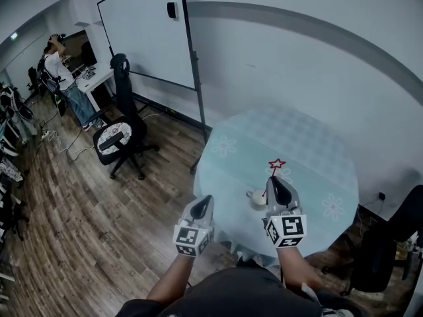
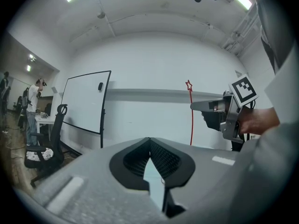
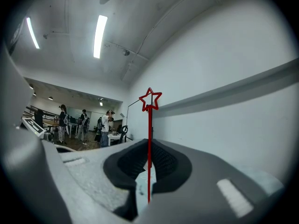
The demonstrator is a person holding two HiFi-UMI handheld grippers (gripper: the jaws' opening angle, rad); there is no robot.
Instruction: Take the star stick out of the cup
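The right gripper (image 1: 276, 181) is clamped on the star stick (image 3: 150, 125), which runs upright through its closed jaws with the red star above them. The stick's lower end seems to sit at the mouth of the white cup (image 1: 256, 198) on the table (image 1: 310, 144). The left gripper (image 2: 149, 143) hangs near the table edge, jaws together on nothing. A straight lift along the stick's own line, with the pinch kept firm, would likely clear the rim without tipping the cup.
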